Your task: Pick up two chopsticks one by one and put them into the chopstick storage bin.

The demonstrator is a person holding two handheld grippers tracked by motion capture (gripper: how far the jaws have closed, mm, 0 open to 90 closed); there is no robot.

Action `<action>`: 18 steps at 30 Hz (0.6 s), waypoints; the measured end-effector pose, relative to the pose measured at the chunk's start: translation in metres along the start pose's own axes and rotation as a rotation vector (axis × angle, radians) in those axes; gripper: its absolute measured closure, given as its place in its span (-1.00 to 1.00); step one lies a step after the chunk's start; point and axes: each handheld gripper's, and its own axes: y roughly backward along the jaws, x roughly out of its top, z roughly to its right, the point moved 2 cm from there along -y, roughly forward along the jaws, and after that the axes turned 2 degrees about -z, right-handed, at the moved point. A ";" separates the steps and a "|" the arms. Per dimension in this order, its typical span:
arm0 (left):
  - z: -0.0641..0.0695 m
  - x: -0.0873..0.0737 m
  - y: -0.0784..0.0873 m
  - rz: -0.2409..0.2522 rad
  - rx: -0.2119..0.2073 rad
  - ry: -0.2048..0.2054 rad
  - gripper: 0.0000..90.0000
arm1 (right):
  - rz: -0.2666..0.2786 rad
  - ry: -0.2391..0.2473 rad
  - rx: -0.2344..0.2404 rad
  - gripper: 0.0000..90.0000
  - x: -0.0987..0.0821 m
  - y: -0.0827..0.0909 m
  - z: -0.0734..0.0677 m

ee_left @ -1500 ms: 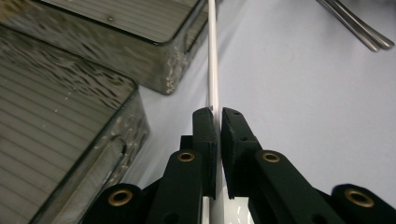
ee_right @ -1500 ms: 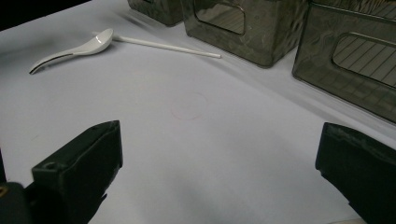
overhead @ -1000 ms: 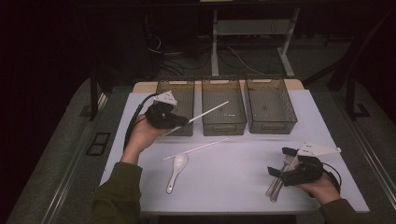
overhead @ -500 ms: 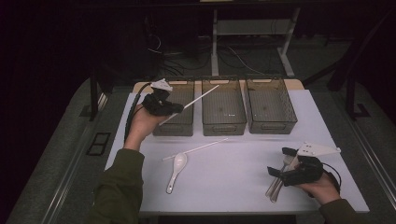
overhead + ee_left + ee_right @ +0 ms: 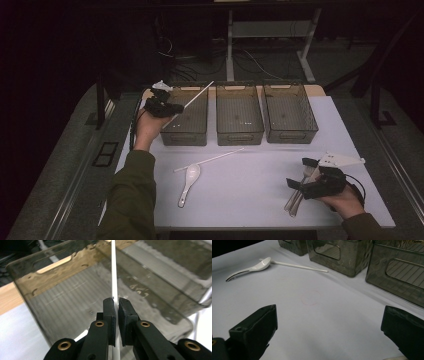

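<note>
**Chopstick carried over the left bin**

The left gripper [image 5: 167,106], jaws clamped on a white chopstick [image 5: 196,95], has moved from the tabletop's [image 5: 250,190] near side up over the left bin [image 5: 187,131], so a drop looks close. The left gripper view shows the stick pinched between the pads above the bin's ribbed floor. The right gripper [image 5: 307,180] rests with jaws wide, beside utensils [image 5: 295,200]; its own view shows a spoon [image 5: 249,268] and second chopstick [image 5: 299,265] still lying out.

Thin white plastic chopstick [image 5: 114,270]: both ends cut off by the left gripper view's top and bottom edges.
</note>
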 end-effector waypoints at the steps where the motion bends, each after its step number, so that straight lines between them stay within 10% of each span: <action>1: -0.002 -0.001 -0.001 -0.011 0.008 0.002 0.87 | 0.001 0.000 0.000 -0.99 0.000 0.000 0.000; 18: -0.008 -0.012 -0.016 -0.081 0.064 0.056 0.87 | 0.002 0.000 0.000 -0.99 0.000 0.001 0.000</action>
